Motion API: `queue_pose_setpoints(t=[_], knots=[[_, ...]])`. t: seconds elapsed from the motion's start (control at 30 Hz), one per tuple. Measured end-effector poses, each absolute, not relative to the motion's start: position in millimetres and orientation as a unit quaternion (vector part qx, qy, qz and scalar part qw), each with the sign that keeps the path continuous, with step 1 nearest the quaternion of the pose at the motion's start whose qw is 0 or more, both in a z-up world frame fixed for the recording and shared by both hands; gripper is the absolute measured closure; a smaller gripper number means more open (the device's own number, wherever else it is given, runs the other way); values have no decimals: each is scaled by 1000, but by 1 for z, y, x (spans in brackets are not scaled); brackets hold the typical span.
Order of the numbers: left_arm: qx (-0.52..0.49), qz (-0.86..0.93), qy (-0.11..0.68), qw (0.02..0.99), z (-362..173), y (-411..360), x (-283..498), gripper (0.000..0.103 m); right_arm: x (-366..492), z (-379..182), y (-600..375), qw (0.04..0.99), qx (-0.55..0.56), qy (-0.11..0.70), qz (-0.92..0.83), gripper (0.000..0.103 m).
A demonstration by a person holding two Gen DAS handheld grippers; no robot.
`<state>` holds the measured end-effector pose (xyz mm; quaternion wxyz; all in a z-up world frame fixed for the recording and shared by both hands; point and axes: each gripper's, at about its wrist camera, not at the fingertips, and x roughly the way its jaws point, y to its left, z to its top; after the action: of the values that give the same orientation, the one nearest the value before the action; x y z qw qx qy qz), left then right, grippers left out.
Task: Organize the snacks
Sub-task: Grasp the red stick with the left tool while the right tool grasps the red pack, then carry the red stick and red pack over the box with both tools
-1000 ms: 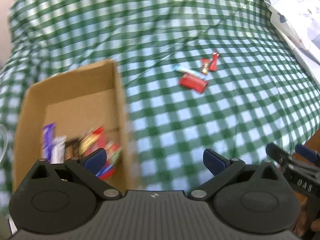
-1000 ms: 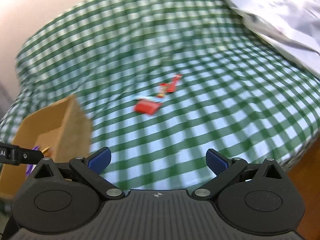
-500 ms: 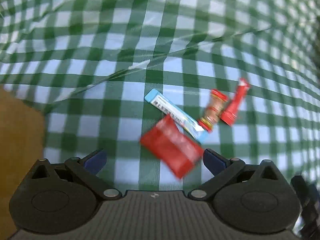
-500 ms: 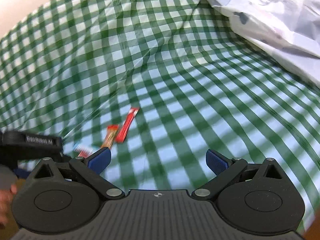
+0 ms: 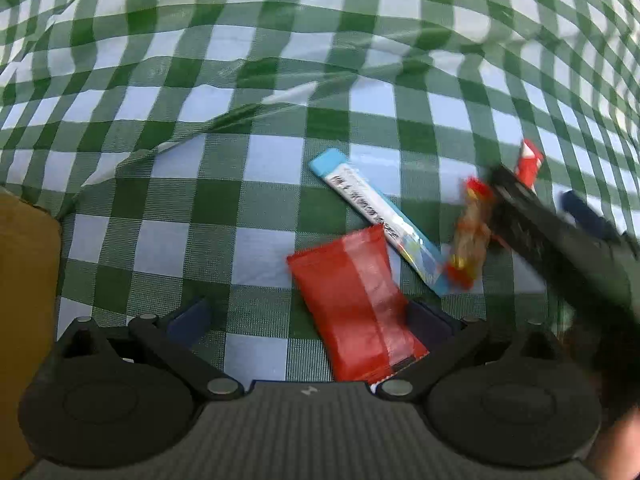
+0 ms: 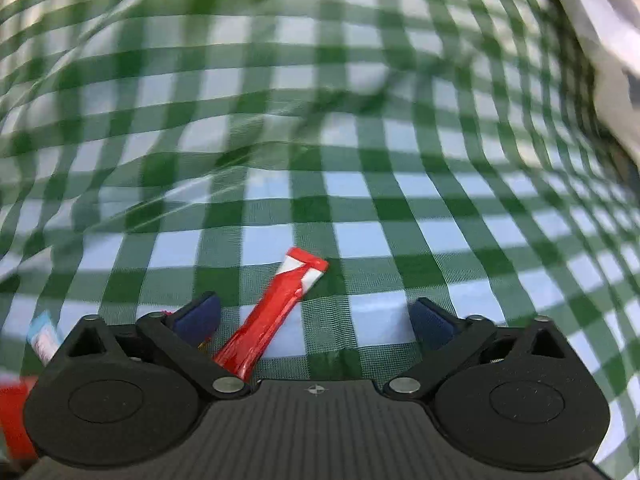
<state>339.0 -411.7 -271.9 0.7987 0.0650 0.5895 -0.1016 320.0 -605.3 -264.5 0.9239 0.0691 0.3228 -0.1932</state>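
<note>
In the left wrist view a red snack pouch [image 5: 360, 300] lies on the green checked cloth [image 5: 240, 160], between the open fingers of my left gripper [image 5: 308, 320]. A blue-and-white bar [image 5: 376, 216] and an orange-red candy [image 5: 470, 236] lie just beyond it. My right gripper [image 5: 536, 204] reaches in from the right over a thin red stick [image 5: 528, 160]. In the right wrist view my right gripper [image 6: 316, 316] is open around that thin red stick [image 6: 276, 312], which lies on the cloth.
A cardboard box wall [image 5: 24, 300] stands at the left edge of the left wrist view. White fabric [image 6: 608, 40] lies at the far right. The cloth has raised creases [image 5: 240, 116] beyond the snacks.
Both grippers have moved forward and down onto the snack pile. The box has slid out of view to the left. The right gripper now straddles the red stick, the left straddles the red pouch.
</note>
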Motion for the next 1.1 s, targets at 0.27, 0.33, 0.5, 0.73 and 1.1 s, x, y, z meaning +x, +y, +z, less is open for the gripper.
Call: queue_pose_setpoints(t=[0.27, 0.33, 0.5, 0.73, 1.1], knots=[[95, -186, 559, 803, -237, -402, 318, 87, 287, -253, -586, 930, 37, 337, -141, 95], [108, -195, 544, 809, -221, -392, 300, 93, 268, -240, -583, 931, 58, 328, -147, 95], [106, -215, 532, 812, -196, -357, 268, 94, 199, -206, -565, 935, 103, 296, -168, 95], [93, -224, 523, 817, -153, -319, 231, 96, 125, -185, -538, 919, 161, 300, -198, 95], [62, -261, 455, 849, -38, -214, 137, 96, 40, -103, -444, 941, 185, 249, -136, 95]])
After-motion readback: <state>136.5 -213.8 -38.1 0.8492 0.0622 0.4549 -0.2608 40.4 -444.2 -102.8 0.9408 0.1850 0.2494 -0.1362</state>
